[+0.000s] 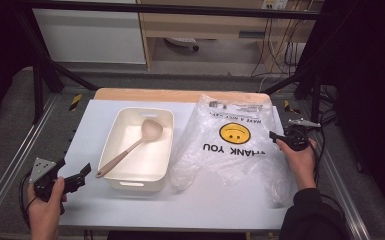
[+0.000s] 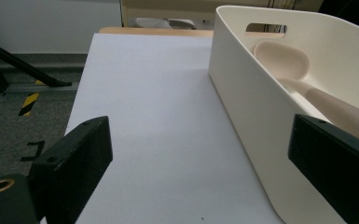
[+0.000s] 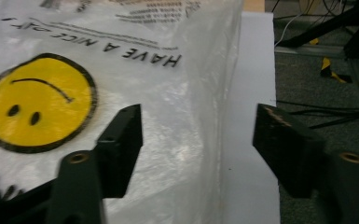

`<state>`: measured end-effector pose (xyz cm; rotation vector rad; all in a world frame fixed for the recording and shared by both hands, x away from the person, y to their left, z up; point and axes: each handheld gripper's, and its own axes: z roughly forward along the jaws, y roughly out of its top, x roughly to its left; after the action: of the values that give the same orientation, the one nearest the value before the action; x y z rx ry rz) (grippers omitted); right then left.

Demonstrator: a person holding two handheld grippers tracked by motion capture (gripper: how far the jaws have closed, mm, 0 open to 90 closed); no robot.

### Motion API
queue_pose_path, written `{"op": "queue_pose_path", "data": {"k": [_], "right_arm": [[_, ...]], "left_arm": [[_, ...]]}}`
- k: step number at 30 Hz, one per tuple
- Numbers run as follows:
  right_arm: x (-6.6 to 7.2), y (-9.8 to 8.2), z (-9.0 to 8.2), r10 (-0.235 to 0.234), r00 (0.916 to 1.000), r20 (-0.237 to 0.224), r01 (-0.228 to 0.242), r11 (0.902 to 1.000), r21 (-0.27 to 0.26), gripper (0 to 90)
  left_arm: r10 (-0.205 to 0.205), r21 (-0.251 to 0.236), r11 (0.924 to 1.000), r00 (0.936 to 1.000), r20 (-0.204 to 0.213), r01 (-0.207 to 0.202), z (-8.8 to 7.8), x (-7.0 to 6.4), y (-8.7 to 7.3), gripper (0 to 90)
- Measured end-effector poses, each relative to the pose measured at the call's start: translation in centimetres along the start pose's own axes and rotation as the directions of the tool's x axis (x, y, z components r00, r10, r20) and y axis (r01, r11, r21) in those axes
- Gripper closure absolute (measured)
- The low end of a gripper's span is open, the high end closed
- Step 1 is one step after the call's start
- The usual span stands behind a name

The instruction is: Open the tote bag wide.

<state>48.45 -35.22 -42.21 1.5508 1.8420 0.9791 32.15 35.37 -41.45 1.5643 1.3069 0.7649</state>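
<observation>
A cream tub [image 1: 141, 150] stands just right of the left jaws, a pinkish ladle [image 1: 130, 148] lying slantwise in it — both on the white bench [image 1: 210, 200] — well apart from the right jaws.

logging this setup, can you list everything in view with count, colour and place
bin: 1, cream, left-centre of table
spoon: 1, beige-pink, lying in the bin, bowl at far end
bag: 1, clear plastic with yellow smiley and black print, right of the bin
table: 1, white top, wooden far edge
left gripper: 1, black, near left corner, jaws open, nothing between
right gripper: 1, black, at the bag's right edge, jaws open astride that edge
</observation>
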Motion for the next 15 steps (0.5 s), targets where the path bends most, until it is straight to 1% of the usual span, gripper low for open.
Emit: {"op": "queue_pose_path", "data": {"k": [1, 2, 3, 5, 8, 10, 12, 13, 15], "right_arm": [[0.6, 0.2, -0.7, -0.021, 0.9998, -0.003, 0.021, 0.9997, -0.010, 23.8], [1.3, 0.4, -1.4, -0.031, 0.9995, -0.007, 0.031, 0.9993, -0.019, 21.5], [1.9, 0.5, -2.1, -0.035, 0.9993, -0.015, 0.034, 0.9986, -0.040, 19.7], [3.2, 0.5, -3.4, -0.054, 0.9975, -0.046, 0.051, 0.9966, -0.065, 17.2], [5.4, 0.0, -4.9, -0.094, 0.9928, -0.074, 0.089, 0.9935, -0.071, 13.6], [6.9, -0.6, -5.6, -0.113, 0.9888, -0.098, 0.106, 0.9918, -0.072, 12.1], [8.6, -1.1, -6.3, -0.134, 0.9838, -0.119, 0.126, 0.9895, -0.071, 11.8], [9.4, -1.4, -6.5, -0.151, 0.9801, -0.129, 0.142, 0.9872, -0.072, 11.7], [11.2, -2.0, -6.7, -0.168, 0.9719, -0.165, 0.161, 0.9854, -0.056, 11.1]], "left_arm": [[0.000, -0.003, 1.0000, 1.0000, -0.001, 0.000, -0.1, 0.0, 0.0, 6.0], [0.000, -0.004, 1.0000, 1.0000, 0.000, 0.000, -0.2, 0.0, 0.0, 6.0], [-0.004, -0.005, 1.0000, 1.0000, 0.001, 0.004, -0.2, 0.1, 0.0, 6.0], [-0.010, -0.010, 0.9999, 0.9999, 0.009, 0.010, -0.4, 0.1, 0.0, 6.0], [-0.008, -0.017, 0.9998, 0.9998, 0.016, 0.008, -0.6, 0.0, 0.1, 6.0], [0.001, -0.019, 0.9998, 0.9999, 0.014, 0.000, -0.6, 0.0, 0.2, 6.0], [0.003, -0.012, 0.9999, 0.9998, 0.019, -0.003, -0.6, -0.1, 0.2, 6.0], [0.005, -0.007, 1.0000, 0.9998, 0.021, -0.005, -0.7, -0.1, 0.1, 6.0], [0.009, -0.004, 1.0000, 0.9997, 0.023, -0.009, -0.7, -0.1, 0.1, 6.0]]}}
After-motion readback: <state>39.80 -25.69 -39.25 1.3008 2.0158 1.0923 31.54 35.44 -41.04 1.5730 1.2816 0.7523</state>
